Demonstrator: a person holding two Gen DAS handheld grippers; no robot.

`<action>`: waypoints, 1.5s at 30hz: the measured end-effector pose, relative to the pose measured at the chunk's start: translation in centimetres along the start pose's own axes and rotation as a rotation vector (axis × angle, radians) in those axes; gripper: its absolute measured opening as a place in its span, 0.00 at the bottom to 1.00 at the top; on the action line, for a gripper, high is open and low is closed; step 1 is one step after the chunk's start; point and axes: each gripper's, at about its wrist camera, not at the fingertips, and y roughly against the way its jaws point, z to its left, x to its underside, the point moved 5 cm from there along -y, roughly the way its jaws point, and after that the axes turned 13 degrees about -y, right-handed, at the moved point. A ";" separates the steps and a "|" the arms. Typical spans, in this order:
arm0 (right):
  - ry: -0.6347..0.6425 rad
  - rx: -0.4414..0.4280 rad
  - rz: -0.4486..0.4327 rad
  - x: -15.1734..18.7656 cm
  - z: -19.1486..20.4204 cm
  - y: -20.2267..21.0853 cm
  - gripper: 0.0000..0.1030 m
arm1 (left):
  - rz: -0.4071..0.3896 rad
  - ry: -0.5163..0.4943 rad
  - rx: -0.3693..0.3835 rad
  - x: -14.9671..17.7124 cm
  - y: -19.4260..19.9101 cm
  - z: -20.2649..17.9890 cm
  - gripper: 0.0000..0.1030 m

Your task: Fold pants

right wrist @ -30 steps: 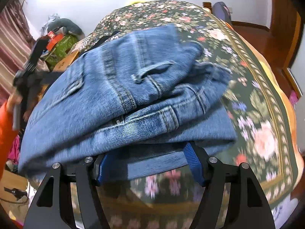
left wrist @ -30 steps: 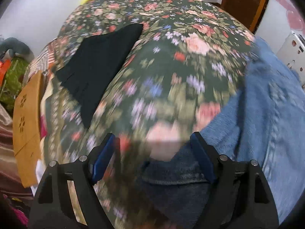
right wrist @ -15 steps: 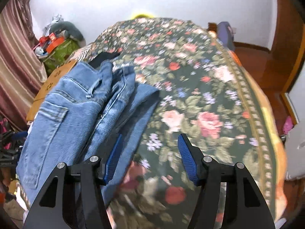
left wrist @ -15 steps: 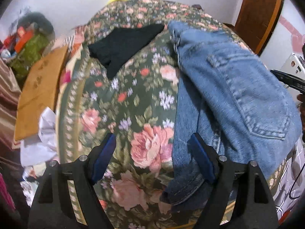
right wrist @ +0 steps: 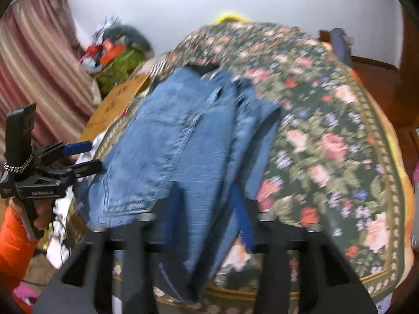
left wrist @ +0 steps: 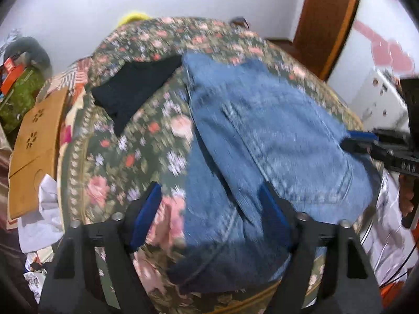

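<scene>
Blurry frames, both cameras in motion. The jeans (left wrist: 262, 141) lie folded in a thick blue stack on the bed (left wrist: 125, 162), with its floral cover, taking up the centre of the left view and running toward 5 o'clock. Left claw (left wrist: 209, 209) stands wide apart, jaws straddling the near edge of the denim, gripping nothing. In the right view the jeans (right wrist: 167, 141) stretch from 12 down to 6 o'clock. The right claw (right wrist: 209, 209) has denim lying between its jaws, its left jaw hidden behind the cloth; whether it is clamped I cannot tell. A black garment (left wrist: 136, 89) sits at 11 o'clock, touching the stack's far corner. A wooden board (left wrist: 36, 146) lies at 9 o'clock, off the bed's edge.
</scene>
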 end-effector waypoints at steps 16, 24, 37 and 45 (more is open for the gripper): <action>0.048 0.127 -0.066 -2.6 -2.3 1.7 0.26 | -0.123 -0.052 -0.149 -4.0 4.0 1.6 0.60; 0.098 0.062 -0.129 -8.9 0.0 -1.4 0.41 | -0.139 -0.059 -0.138 -10.2 -0.3 4.9 0.63; 0.123 0.031 0.037 -12.1 -1.0 -10.4 0.21 | -0.058 -0.071 -0.012 -10.8 -7.4 5.0 0.66; 0.198 0.081 -0.174 -12.3 -0.1 -5.6 0.09 | -0.062 -0.050 0.013 -11.3 -7.1 5.2 0.67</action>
